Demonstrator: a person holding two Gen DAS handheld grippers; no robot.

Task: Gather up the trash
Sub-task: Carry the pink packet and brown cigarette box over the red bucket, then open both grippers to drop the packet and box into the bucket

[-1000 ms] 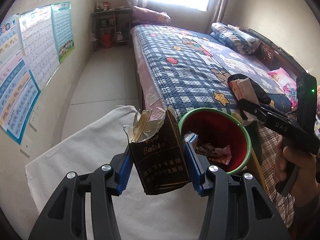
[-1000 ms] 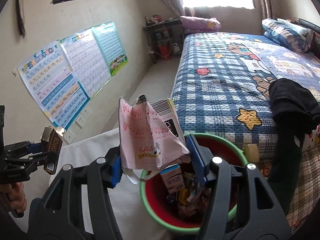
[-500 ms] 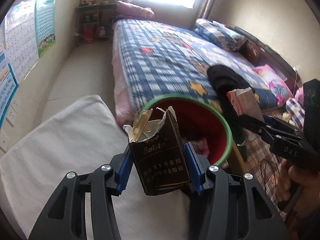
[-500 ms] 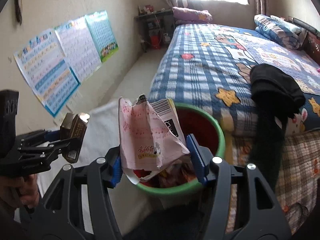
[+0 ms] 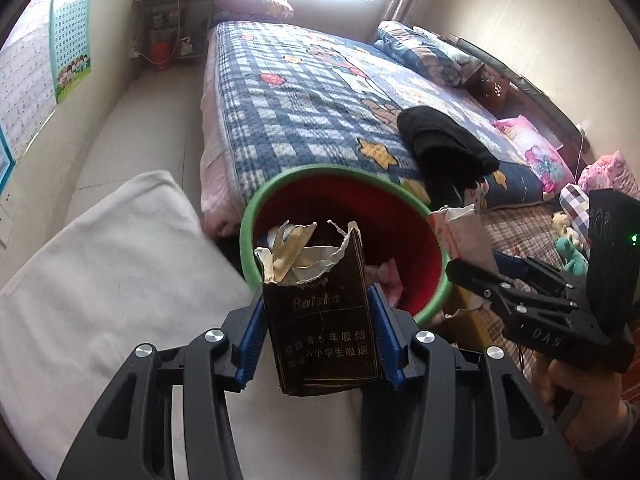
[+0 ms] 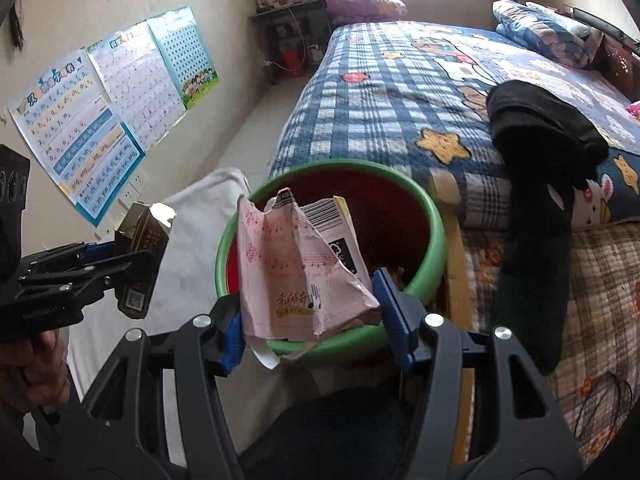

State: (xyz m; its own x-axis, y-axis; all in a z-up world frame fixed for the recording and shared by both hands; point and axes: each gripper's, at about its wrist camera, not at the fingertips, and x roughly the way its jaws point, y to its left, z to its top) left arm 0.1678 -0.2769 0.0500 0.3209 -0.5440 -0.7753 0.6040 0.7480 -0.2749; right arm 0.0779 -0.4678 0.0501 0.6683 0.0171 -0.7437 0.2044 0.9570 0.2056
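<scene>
My left gripper (image 5: 318,326) is shut on a torn dark brown cigarette pack (image 5: 324,332), held upright at the near rim of a red bin with a green rim (image 5: 256,216). Pink scraps lie inside the bin. My right gripper (image 6: 310,312) is shut on a crumpled pink paper packet (image 6: 296,280) with a barcode, just over the near rim of the same bin (image 6: 434,216). The left gripper (image 6: 116,268) with the pack (image 6: 140,256) shows at the left of the right wrist view. The right gripper (image 5: 476,272) with its pink packet (image 5: 460,228) shows at the bin's right.
A bed with a blue checked quilt (image 5: 304,108) stands right behind the bin, with a black garment (image 5: 440,140) hanging over its edge. A white cloth surface (image 5: 100,264) lies left of the bin. Posters (image 6: 100,112) hang on the left wall. A shelf (image 5: 172,24) stands at the far end.
Both grippers have moved down and forward toward the bin, which now looks larger and sits directly behind the held trash. Both grips are unchanged.
</scene>
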